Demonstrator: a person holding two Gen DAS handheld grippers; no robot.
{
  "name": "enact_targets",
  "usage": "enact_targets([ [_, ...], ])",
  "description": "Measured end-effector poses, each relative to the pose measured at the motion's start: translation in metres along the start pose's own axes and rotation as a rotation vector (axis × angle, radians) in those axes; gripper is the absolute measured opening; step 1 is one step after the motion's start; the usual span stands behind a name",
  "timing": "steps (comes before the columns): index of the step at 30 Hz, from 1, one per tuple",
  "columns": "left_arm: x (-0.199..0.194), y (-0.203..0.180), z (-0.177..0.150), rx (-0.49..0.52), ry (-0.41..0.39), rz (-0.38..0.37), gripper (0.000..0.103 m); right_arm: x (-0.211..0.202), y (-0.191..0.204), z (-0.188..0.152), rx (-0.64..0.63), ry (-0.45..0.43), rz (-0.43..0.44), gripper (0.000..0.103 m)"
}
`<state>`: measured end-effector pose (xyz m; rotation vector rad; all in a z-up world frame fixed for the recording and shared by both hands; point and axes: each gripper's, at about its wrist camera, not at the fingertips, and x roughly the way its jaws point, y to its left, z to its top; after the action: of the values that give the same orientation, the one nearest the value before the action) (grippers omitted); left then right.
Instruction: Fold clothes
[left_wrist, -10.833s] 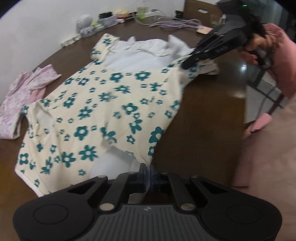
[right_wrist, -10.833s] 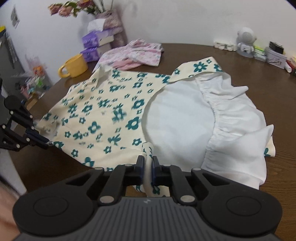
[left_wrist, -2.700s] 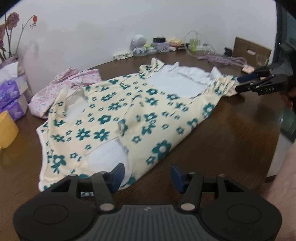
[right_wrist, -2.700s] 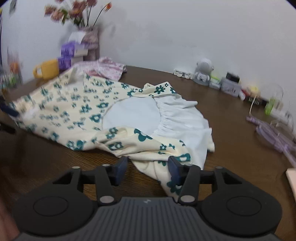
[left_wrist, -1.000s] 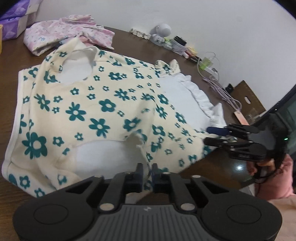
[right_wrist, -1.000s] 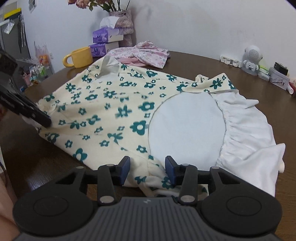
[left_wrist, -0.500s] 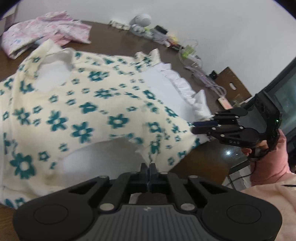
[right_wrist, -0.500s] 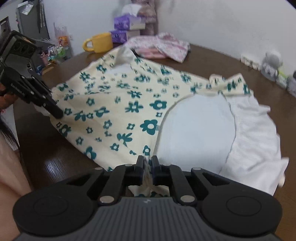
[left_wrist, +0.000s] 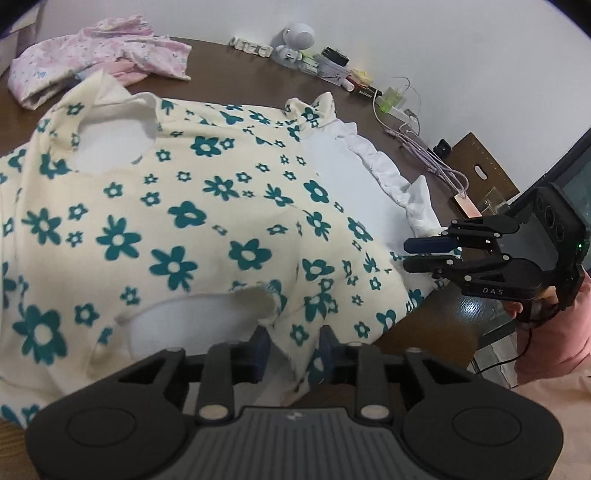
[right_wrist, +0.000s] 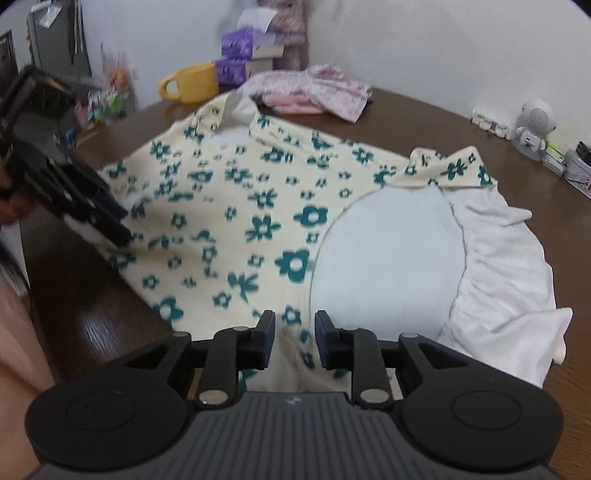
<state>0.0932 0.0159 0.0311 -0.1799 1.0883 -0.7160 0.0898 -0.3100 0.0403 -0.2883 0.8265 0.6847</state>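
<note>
A cream dress with teal flowers (left_wrist: 221, 221) (right_wrist: 240, 206) lies spread on the brown table (left_wrist: 229, 66), its white lining and ruffle (right_wrist: 498, 258) showing at one end. My left gripper (left_wrist: 291, 345) sits at the dress's near edge. Its jaws stand apart and a fold of fabric hangs between them. In the right wrist view the left gripper (right_wrist: 123, 227) is at the far left corner of the dress. My right gripper (right_wrist: 295, 339) is at the hem, its jaws opening with cloth lying between them. From the left wrist it shows as the right gripper (left_wrist: 413, 254) with a slim gap.
A pink garment (left_wrist: 99, 48) (right_wrist: 314, 92) is heaped at the back. A yellow mug (right_wrist: 192, 83) and purple tissue boxes (right_wrist: 240, 55) stand behind it. A white speaker (left_wrist: 299, 37), small items and cables (left_wrist: 424, 147) line the far side. A pink sleeve (left_wrist: 554, 332) is beyond the table edge.
Half a second ago both grippers' fingers were pinched together on the dress edge. Now both pairs stand apart, with the fabric loose between them. The dress has hardly shifted.
</note>
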Motion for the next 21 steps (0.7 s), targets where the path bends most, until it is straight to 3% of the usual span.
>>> enact_targets([
  [4, 0.003, -0.006, -0.005, 0.037, 0.068, -0.033, 0.002, 0.008, 0.003, -0.005, 0.001, 0.014, -0.008, 0.025],
  [6, -0.003, -0.006, -0.003, 0.041, 0.053, -0.013, 0.008, 0.011, 0.002, -0.007, 0.006, 0.018, -0.013, 0.026],
  [9, -0.021, 0.0, 0.006, 0.035, 0.002, 0.055, 0.042, 0.003, -0.004, -0.001, 0.033, -0.02, -0.018, 0.029],
  [11, -0.035, 0.005, 0.017, 0.026, -0.048, 0.076, 0.047, -0.004, -0.007, 0.007, 0.043, -0.054, -0.041, 0.032],
  [15, -0.048, 0.015, 0.057, -0.022, -0.138, 0.184, 0.059, -0.008, -0.019, 0.039, 0.072, -0.1, -0.097, 0.033],
  [21, -0.008, 0.043, 0.126, -0.125, -0.152, 0.293, 0.059, 0.031, -0.055, 0.121, 0.168, -0.085, -0.146, 0.034],
])
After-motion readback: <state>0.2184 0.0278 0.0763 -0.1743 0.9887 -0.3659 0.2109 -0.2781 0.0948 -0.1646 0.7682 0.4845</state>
